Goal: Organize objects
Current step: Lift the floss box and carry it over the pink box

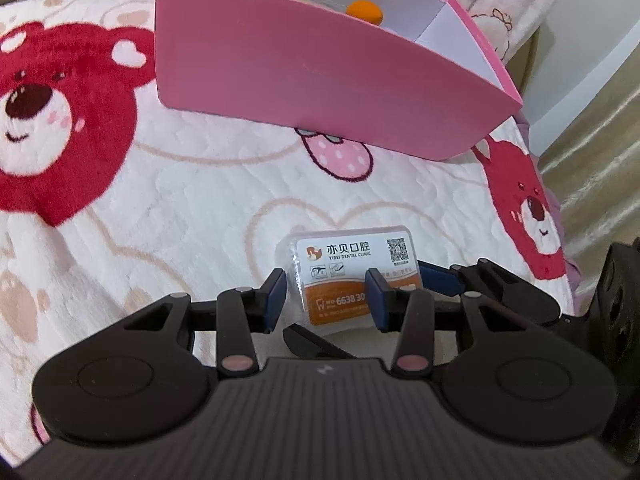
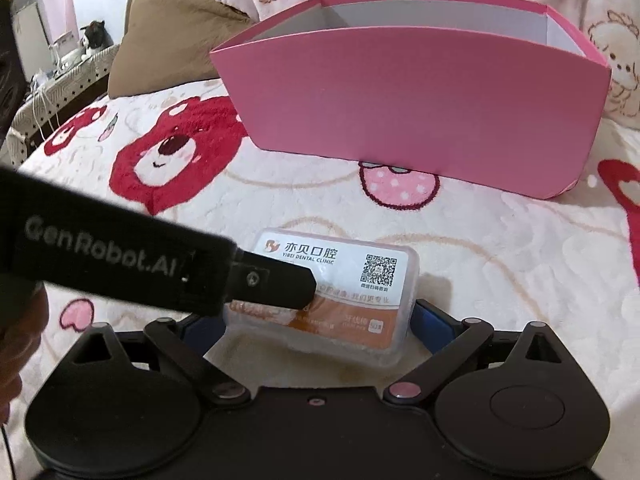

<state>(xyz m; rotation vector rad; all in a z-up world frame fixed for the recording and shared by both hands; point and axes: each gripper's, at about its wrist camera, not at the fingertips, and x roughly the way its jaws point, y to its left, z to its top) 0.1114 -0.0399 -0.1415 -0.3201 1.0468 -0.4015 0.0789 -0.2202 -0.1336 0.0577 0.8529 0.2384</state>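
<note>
Straddling floss box [image 2: 328,296] | both jaws open | pink box [image 2: 412,92] well apart

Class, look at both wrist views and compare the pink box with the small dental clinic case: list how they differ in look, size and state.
1. The pink box is opaque plain pink card; the dental clinic case is clear plastic with a printed white and orange label.
2. The box is far larger than the case.
3. The box stands open-topped; the case lies flat and closed.

Both rest on the bear-print blanket.
</note>
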